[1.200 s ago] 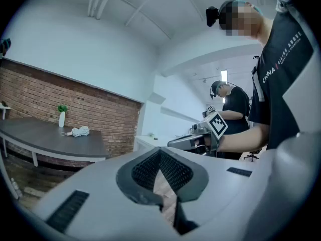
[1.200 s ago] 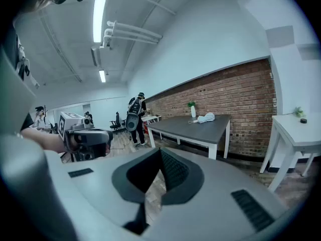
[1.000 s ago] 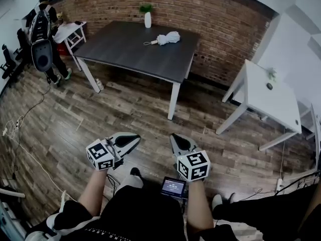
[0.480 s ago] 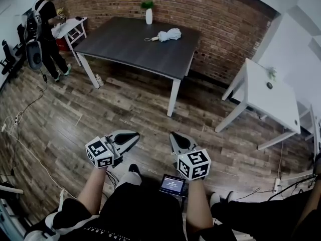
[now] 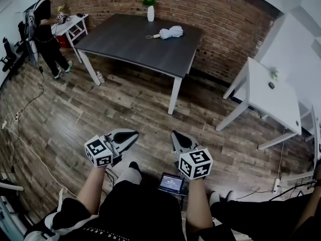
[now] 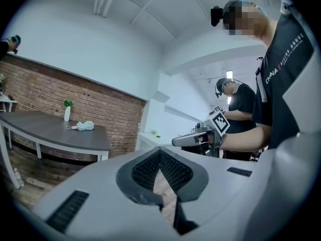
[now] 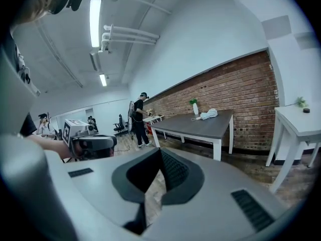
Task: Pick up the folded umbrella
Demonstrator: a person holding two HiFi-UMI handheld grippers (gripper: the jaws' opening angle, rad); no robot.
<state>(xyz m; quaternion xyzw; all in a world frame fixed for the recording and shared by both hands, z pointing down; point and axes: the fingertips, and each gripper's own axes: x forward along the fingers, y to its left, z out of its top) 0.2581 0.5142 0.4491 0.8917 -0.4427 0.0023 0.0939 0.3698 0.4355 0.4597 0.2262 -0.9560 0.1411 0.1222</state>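
Since a second ago the bystander with a backpack at far left has turned to a small white side table by the wall, while both grippers sit where they were. Wooden floor fills most of the head view, backed by a brick wall. Against that wall stands the dark bench on white legs, and a white table stands well apart to its right. Low in the view, the person's forearms hold the left gripper and the right gripper side by side above the floor, well short of the bench. Each gripper's own view shows its jaws clenched tip to tip with nothing between them. The umbrella, white and folded, lies on the far part of the bench near the brick wall, untouched, its strap end pointing left. Near it, to its left and farther back, a white vase with a green plant stands upright. A small lit screen device sits at the person's lap.
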